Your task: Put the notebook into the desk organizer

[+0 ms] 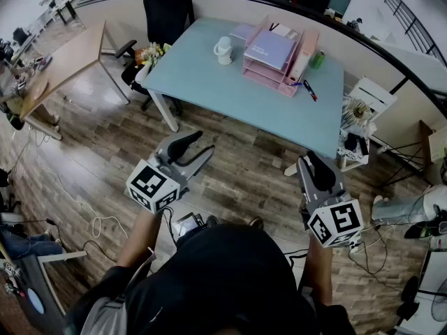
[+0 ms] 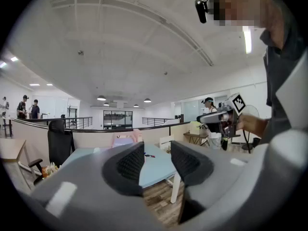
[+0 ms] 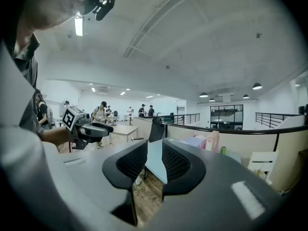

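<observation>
A: Please tell me, where is the notebook (image 1: pixel 269 49)?

B: It lies in the top tray of the pink desk organizer (image 1: pixel 265 75), which stands at the far side of the light blue table (image 1: pixel 230 100). The trays slope, so the notebook is a little tilted.

A: How does it look?

B: It has a pale lilac cover, plain and flat, and it is closed. There is a small light mark near one corner, but it is too small to read. The cover fills almost the whole tray.

A: What is near it?

B: A white mug (image 1: pixel 223 50) stands just beside the organizer on its left. A green bottle (image 1: pixel 318 59) stands at its right, and a dark pen (image 1: pixel 309 89) lies on the table in front of that.

A: And the two claws?

B: Both are well apart from the table, held over the wooden floor. The left gripper (image 1: pixel 207 141) has its jaws spread, with nothing between them. The right gripper (image 1: pixel 312 160) is clenched almost fully, with only a narrow slit between the pads, and it grasps nothing.
</observation>
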A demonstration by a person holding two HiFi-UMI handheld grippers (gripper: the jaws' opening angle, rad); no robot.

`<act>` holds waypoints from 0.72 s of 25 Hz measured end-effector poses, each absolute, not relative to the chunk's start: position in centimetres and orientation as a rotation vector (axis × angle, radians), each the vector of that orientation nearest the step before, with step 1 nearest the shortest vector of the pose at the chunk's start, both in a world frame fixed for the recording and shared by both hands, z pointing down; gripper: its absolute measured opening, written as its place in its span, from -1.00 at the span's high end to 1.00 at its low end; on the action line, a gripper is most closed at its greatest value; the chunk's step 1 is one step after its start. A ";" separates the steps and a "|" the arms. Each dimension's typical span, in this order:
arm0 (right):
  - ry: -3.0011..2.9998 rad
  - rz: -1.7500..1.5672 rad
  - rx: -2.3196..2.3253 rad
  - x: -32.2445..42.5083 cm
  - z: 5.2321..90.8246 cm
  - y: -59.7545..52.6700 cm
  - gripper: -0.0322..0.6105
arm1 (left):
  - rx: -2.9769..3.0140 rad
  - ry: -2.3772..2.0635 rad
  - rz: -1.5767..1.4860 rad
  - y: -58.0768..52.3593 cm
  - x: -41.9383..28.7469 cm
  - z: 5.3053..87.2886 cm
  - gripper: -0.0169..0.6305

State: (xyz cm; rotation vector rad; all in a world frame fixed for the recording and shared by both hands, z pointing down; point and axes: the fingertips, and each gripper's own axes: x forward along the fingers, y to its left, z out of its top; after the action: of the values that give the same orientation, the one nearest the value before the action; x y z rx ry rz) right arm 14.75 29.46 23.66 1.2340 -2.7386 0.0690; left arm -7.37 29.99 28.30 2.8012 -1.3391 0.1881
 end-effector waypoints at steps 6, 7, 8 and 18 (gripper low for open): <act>-2.722 0.068 1.263 13.1 24.0 28.6 0.65 | 2.807 -1.306 0.197 29.1 -9.1 29.0 0.25; -2.719 0.069 1.269 12.8 24.1 28.6 0.65 | 2.809 -1.297 0.199 29.0 -9.3 29.2 0.25; -2.716 0.071 1.275 12.5 24.3 28.5 0.65 | 2.811 -1.286 0.201 29.0 -9.6 29.4 0.25; -2.732 0.152 1.303 9.5 25.1 27.7 0.65 | 2.833 -1.220 0.219 28.1 -12.1 30.3 0.25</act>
State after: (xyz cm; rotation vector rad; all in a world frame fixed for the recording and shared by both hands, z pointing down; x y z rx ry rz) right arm 9.53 27.74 25.14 1.3033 -2.7316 0.1522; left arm -12.07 28.12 30.31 2.8328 -1.2203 0.2191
